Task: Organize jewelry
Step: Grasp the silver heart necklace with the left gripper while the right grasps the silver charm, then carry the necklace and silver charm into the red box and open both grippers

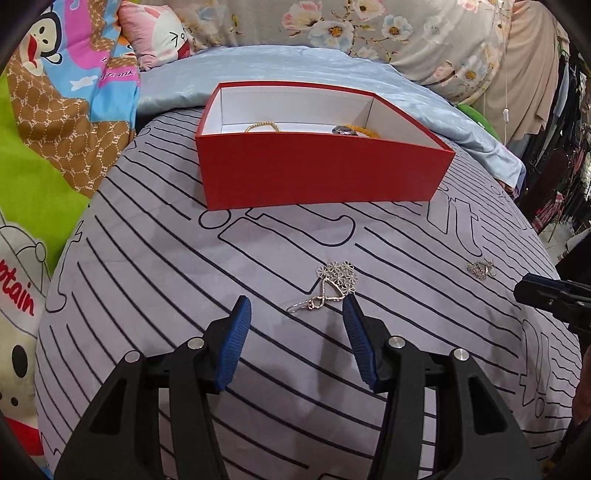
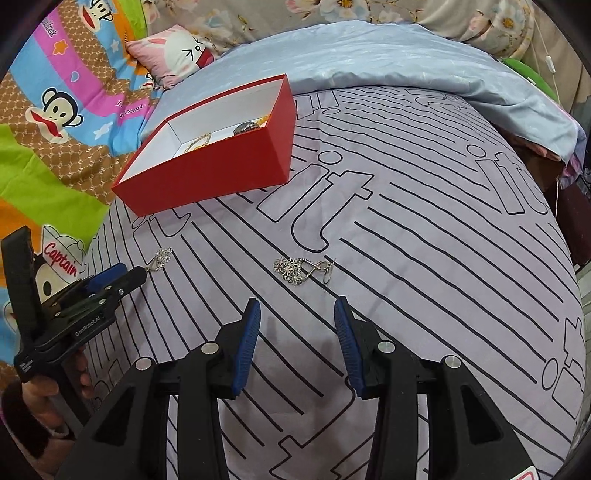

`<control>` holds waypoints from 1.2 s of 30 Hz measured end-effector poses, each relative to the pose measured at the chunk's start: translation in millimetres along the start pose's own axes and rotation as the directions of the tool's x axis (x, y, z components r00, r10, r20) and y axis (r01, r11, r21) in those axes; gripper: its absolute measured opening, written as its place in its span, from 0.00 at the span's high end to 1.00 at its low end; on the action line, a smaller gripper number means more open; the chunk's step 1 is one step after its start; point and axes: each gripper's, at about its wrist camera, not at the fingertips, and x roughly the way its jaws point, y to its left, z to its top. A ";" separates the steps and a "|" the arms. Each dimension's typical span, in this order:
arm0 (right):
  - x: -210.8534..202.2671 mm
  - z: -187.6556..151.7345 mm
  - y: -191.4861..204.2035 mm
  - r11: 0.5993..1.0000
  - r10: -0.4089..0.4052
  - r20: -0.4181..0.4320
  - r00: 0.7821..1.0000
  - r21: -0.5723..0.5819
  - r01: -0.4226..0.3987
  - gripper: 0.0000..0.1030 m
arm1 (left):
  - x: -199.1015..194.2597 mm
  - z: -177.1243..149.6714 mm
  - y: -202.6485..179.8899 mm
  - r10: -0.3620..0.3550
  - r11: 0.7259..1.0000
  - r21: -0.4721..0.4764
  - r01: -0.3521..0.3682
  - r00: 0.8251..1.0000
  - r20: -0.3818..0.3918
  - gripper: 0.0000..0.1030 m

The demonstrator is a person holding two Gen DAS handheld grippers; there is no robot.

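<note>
A red box (image 1: 317, 173) with a white inside stands on the striped grey sheet; it holds a gold chain (image 1: 263, 126) and a dark piece with yellow beads (image 1: 351, 130). A silver flower earring (image 1: 334, 286) lies just beyond my open, empty left gripper (image 1: 297, 312). A second silver earring (image 1: 480, 268) lies to the right. In the right wrist view that second earring (image 2: 301, 270) lies just ahead of my open, empty right gripper (image 2: 297, 314). The box (image 2: 207, 170) is at upper left, with the first earring (image 2: 160, 258) by the left gripper (image 2: 122, 275).
A light blue cloth (image 1: 295, 70) lies behind the box. Cartoon-print bedding (image 1: 55, 110) and a pink pillow (image 1: 155, 33) are at the left. Floral fabric (image 1: 369, 26) is at the back. The bed drops off at the right (image 2: 576, 221).
</note>
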 end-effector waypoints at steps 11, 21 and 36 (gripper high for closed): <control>11.6 6.4 -1.5 1.000 0.009 -0.004 1.000 0.006 -0.009 0.60 | 8.2 6.1 -10.8 -0.045 0.998 0.040 0.045 0.999 -0.005 0.92; 27.5 15.2 -11.0 1.000 -0.001 -0.003 1.000 0.023 0.001 0.63 | -3.3 7.5 -20.1 -0.124 0.992 -0.001 0.124 0.992 -0.011 1.00; 28.6 18.9 -14.8 1.000 -0.006 0.005 1.000 0.022 0.006 1.00 | -25.2 18.7 -24.5 -0.157 0.988 -0.015 0.157 0.988 0.005 1.00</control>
